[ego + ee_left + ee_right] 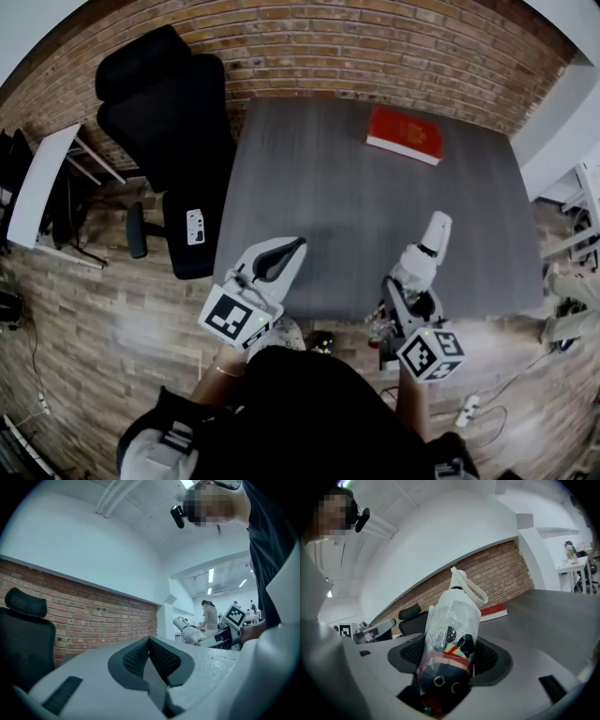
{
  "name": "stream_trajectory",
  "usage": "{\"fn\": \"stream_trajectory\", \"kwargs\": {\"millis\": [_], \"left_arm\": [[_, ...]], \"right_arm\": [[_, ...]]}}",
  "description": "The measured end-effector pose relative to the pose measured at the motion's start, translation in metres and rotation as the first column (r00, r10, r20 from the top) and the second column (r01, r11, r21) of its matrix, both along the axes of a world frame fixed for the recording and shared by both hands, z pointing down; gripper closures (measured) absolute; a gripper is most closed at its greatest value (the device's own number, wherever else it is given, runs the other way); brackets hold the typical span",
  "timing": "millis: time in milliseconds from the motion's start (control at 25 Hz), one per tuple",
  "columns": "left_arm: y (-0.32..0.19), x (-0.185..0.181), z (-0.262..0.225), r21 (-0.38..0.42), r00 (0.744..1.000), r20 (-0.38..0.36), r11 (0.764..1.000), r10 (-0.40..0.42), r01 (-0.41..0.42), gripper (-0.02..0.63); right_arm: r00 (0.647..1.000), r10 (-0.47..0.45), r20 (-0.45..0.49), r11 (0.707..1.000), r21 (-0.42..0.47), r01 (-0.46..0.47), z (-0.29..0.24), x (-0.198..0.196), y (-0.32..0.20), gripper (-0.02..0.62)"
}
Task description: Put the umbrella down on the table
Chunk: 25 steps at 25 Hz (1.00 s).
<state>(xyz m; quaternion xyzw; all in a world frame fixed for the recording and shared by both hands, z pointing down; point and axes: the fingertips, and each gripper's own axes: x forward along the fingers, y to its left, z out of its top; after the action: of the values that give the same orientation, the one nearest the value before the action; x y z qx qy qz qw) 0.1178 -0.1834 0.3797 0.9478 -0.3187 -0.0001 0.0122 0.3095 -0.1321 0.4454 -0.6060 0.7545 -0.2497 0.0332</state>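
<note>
Head view: 1 counter (375, 216), 1 red book (404, 134) at its far right, 1 black chair (164, 122) off the far-left corner, 2 grippers at the near edge, 1 umbrella (427, 246).

Left gripper (298, 244): jaws clenched tip to tip, nothing between the pads, confirmed in its own view. It sits over the counter's near-left edge and touches nothing that I can see.

Right gripper (408, 286): jaws spread wide but grasping the umbrella, with the pads pressing on both sides of it. The umbrella is folded and in a clear plastic sleeve. The dark end with coloured stripes sits deep in the jaws, and the white end points away from the person. It reaches out over the near-right edge of the counter. It is held, not lying on the surface; no view shows contact with the counter.

View differences:
- Only the right gripper view shows the sleeve, the stripes and the white strap (468, 587) looped at the far end. In the head view the umbrella is just a pale stick.
- Right gripper view also has the book and chair beyond the umbrella, and the left gripper off to the left.
- Left gripper view shows the brick wall (103, 616), the chair edge, and the right gripper with the umbrella end to the right. It also shows a person (209, 616) standing far back in the room, who appears very small in the right gripper view and not at all in the head view.
- Only the head view shows the whole counter layout.
</note>
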Motion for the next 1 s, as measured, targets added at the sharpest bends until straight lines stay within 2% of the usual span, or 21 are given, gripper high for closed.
{"fn": "stream_trajectory", "kwargs": {"millis": [240, 600, 1000], "left_arm": [[-0.02, -0.019, 0.02, -0.034, 0.998, 0.028, 0.998, -0.057, 0.058, 0.609], [-0.069, 0.001, 0.03, -0.057, 1.0, 0.018, 0.998, -0.024, 0.025, 0.609], [-0.104, 0.007, 0.049, -0.102, 0.999, 0.037, 0.994, -0.028, 0.032, 0.609]], "right_arm": [[0.999, -0.039, -0.01, 0.998, -0.056, 0.039, 0.031, -0.006, -0.032, 0.308], [0.996, -0.049, -0.071, 0.989, -0.141, 0.039, 0.06, 0.004, -0.078, 0.308], [0.992, -0.07, -0.106, 0.973, -0.225, 0.044, 0.091, 0.012, -0.112, 0.308]]}}
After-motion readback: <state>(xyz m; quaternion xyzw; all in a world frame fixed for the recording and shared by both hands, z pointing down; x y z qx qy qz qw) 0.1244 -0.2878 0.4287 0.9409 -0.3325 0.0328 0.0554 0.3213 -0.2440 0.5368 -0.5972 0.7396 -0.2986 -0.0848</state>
